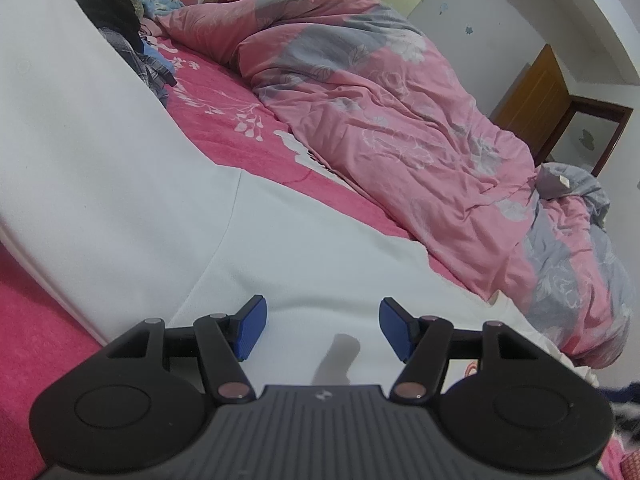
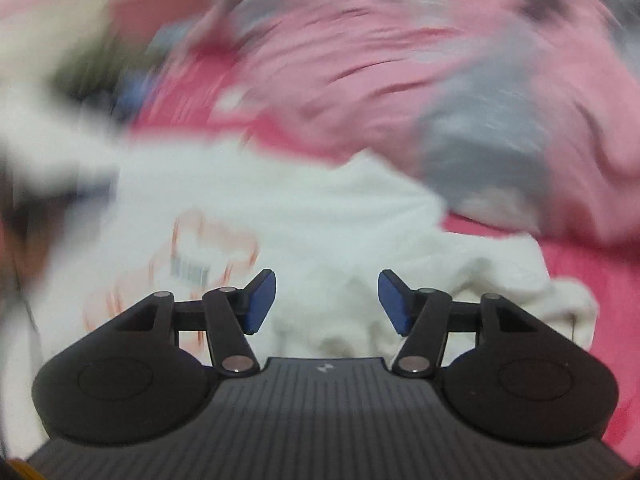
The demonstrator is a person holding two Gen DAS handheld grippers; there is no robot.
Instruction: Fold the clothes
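A white garment (image 1: pixel 168 216) is seen spread flat over the pink bedsheet (image 1: pixel 224 104), just beside a bunched pink and grey duvet (image 1: pixel 380 92). A straight edge or seam is seen running across the cloth, so a first fold may already be made, though this cannot be confirmed. The left gripper (image 1: pixel 322 330) is held over the white cloth with its jaws apart and nothing between them. The right gripper (image 2: pixel 326 302) is also seen with jaws apart and empty; its view is heavily blurred, but crumpled white cloth (image 2: pixel 440 272) with a faint printed label is made out below it. That crumpled end is judged still to be smoothed and folded in. A dark pile of other clothes (image 1: pixel 120 36) is left waiting at the far end.
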